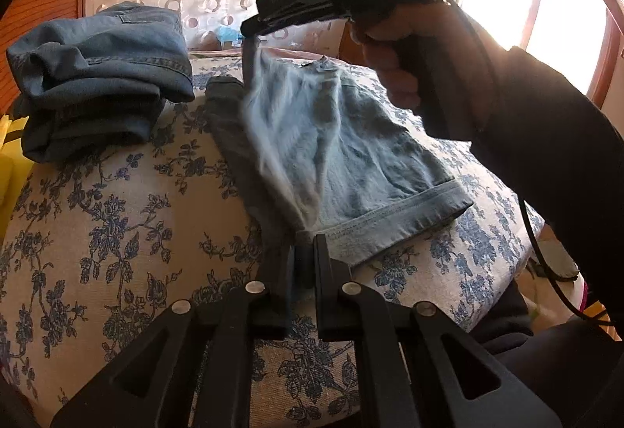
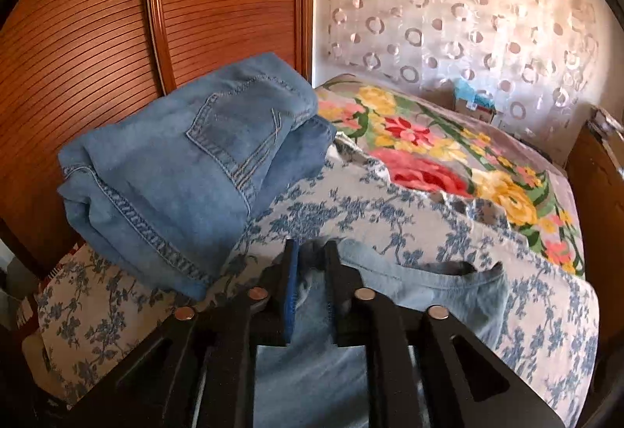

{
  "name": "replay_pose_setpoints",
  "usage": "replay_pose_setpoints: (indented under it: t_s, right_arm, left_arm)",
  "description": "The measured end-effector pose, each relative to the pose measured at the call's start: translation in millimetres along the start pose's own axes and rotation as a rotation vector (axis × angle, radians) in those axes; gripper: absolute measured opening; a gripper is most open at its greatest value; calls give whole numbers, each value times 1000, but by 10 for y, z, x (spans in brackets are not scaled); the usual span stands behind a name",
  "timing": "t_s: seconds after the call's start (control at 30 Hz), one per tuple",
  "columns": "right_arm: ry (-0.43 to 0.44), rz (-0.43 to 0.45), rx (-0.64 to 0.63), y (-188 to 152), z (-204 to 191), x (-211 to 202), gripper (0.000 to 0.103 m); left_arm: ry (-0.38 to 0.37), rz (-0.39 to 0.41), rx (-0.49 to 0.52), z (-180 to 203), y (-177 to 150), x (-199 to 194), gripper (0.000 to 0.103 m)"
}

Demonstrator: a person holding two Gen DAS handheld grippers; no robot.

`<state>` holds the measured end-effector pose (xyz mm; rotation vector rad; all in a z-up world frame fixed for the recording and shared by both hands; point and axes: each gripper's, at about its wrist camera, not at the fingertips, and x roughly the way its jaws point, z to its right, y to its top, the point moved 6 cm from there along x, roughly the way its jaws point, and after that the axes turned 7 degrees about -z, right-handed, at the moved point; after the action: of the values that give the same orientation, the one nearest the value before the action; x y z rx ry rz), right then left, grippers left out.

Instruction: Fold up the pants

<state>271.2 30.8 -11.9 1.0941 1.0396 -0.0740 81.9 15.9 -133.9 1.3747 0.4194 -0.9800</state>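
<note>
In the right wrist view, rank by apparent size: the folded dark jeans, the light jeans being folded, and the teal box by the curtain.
1. Folded dark jeans and light jeans look alike in size; the hand-held gripper hides part of the light pair, so I won't rank them.
2. Teal box, smallest, though farthest away.

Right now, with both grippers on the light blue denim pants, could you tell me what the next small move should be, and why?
Probably carry the right gripper toward the left gripper, laying the lifted edge down. The light blue denim pants hang half-turned, their cuff still flat on the blue floral bedspread, so the fold looks unfinished.
</note>
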Motion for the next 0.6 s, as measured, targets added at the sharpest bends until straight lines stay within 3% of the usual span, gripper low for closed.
replay_pose_setpoints:
  t_s: [0.1,0.33,0.43,0.5,0.6]
  right_arm:
    - [-12,21,28,-70,111,-113,32]
    - [-28,39,45,-466,240,-422,34]
    - [-26,45,65,-677,238,-532,34]
    - [-25,48,85,-828,252,-584,35]
    - [-23,52,110,-1049,212,-666,37]
  left_arm:
    - [5,2,-3,3,4,-6,8]
    - [21,6,-7,22,43,-13,15]
    - [35,10,-3,22,87,-29,27]
    - [42,16,-4,6,111,-41,41]
    - [60,16,-9,-26,135,-25,44]
